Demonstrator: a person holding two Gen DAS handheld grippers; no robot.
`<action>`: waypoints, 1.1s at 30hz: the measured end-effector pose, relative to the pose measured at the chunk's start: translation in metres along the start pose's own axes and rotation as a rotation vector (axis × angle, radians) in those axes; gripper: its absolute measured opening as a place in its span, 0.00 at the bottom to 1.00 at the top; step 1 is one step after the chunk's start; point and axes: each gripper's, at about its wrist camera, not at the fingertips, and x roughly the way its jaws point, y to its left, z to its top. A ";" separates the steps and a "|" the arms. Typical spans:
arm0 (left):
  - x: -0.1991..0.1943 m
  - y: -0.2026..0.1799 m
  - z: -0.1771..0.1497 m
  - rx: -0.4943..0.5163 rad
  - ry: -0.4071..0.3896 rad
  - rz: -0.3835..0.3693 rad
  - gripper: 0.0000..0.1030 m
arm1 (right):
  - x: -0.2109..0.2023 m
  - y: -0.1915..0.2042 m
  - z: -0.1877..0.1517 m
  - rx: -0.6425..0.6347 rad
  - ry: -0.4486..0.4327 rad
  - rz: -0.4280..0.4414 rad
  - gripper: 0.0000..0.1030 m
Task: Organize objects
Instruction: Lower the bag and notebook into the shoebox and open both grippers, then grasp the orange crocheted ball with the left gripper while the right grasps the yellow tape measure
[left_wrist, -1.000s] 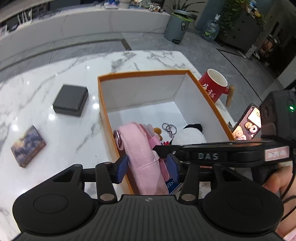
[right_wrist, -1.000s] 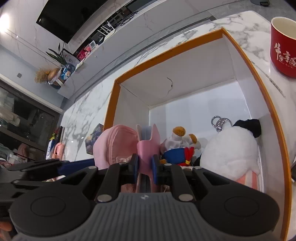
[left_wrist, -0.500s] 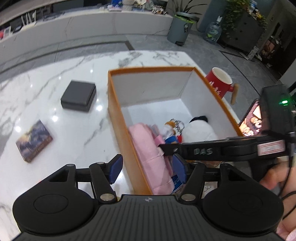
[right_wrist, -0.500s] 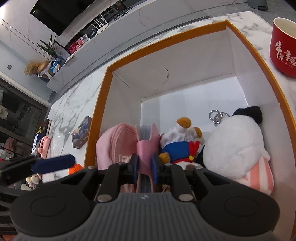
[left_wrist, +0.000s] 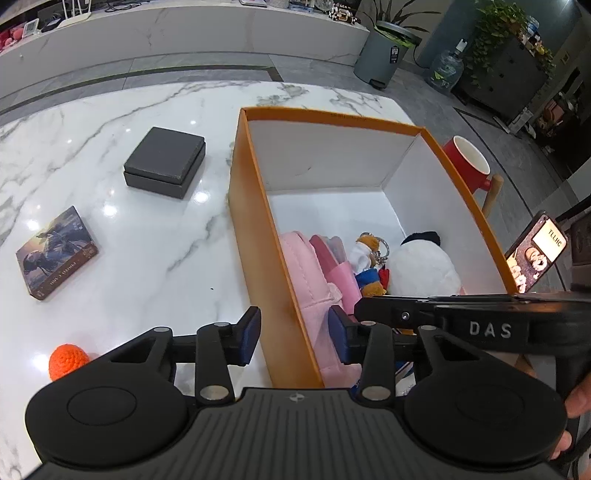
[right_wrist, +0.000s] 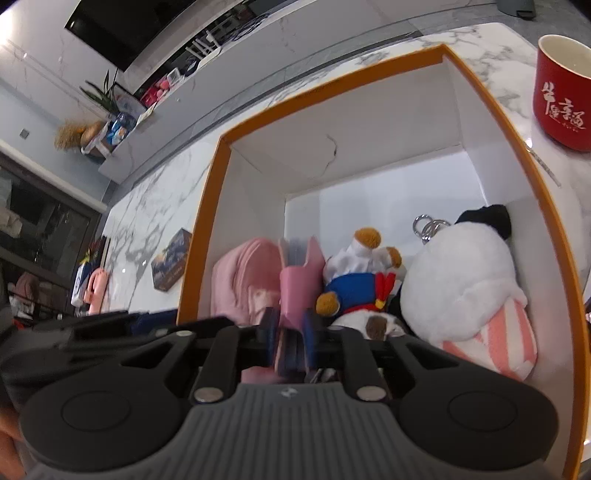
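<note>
An orange box (left_wrist: 255, 236) with white inside stands on the marble table. In it lie a pink bag (left_wrist: 314, 280), a duck plush in blue (right_wrist: 354, 288) and a white plush with a black ear (right_wrist: 469, 273). My left gripper (left_wrist: 293, 338) is open and empty, straddling the box's near left wall. My right gripper (right_wrist: 291, 336) is shut on the pink bag's strap (right_wrist: 295, 280), low inside the box at its near end. The right gripper's body also shows in the left wrist view (left_wrist: 480, 325).
A dark grey box (left_wrist: 164, 162) and a picture card box (left_wrist: 55, 253) lie on the table left of the orange box. An orange knitted ball (left_wrist: 68, 360) sits near my left gripper. A red mug (right_wrist: 561, 92) stands right of the box, a phone (left_wrist: 535, 254) beside it.
My left gripper let go of the pink bag, opened and drew back to the left, over the box wall. The right gripper kept its hold on the strap.
</note>
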 end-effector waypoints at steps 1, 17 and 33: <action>0.002 0.001 -0.001 -0.004 0.004 -0.004 0.43 | 0.000 0.000 -0.001 -0.008 -0.003 0.005 0.12; -0.014 0.003 -0.013 -0.032 -0.087 -0.047 0.53 | -0.009 0.012 -0.012 -0.082 -0.071 -0.051 0.21; -0.110 0.016 -0.073 0.067 -0.296 0.055 0.54 | -0.060 0.101 -0.069 -0.370 -0.278 -0.038 0.39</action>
